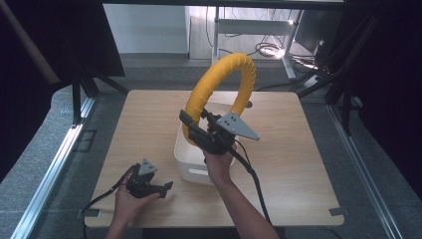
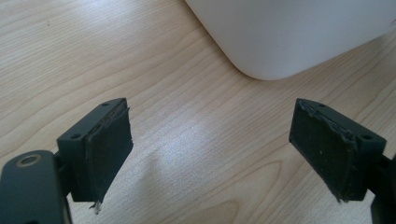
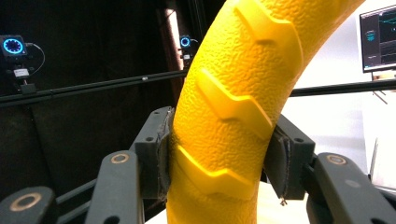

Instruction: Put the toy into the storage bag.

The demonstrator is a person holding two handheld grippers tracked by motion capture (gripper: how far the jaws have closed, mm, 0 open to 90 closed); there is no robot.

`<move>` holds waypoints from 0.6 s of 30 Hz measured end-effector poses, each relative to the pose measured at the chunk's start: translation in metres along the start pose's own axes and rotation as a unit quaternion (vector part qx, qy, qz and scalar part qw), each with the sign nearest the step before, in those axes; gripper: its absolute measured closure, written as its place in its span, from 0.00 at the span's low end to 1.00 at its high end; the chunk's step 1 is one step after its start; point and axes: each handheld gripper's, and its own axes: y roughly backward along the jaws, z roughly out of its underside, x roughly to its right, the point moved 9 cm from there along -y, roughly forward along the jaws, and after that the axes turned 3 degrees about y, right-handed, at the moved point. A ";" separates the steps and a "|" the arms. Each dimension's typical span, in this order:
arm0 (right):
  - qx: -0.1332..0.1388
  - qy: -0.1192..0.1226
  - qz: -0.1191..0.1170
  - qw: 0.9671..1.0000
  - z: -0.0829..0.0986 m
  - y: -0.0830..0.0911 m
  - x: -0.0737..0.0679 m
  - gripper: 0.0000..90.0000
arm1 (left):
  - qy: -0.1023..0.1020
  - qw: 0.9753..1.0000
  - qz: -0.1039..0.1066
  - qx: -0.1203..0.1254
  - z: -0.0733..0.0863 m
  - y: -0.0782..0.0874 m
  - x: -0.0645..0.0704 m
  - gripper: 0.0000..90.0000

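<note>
While right gripper (image 3: 219, 163) clamps yellow ring (image 1: 219, 82) | ring's base hidden behind bin (image 1: 191, 167)

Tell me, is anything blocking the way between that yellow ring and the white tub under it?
Nothing visible does. The right claw holds the yellow ring upright above the white tub; the left claw rests open on the table, beside the tub.

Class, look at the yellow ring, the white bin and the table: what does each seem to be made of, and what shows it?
Yellow ring: likely rubber or soft plastic, matte; pebbled skin with moulded chevron ridges.
White bin: probably plastic; smooth, even, rounded corner.
Table: wood or wood-look laminate; pale grain lines, slight sheen. Which one cannot be told.
</note>
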 end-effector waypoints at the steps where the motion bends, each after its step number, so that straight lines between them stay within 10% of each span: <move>1: 0.000 0.000 0.000 1.000 0.000 0.000 0.000 0.53 | 0.000 1.000 0.000 0.000 0.000 0.000 0.000 0.15; 18: -0.011 -0.014 0.001 1.000 0.026 -0.006 -0.008 0.53 | -0.002 1.000 0.000 -0.002 0.001 -0.001 0.000 0.15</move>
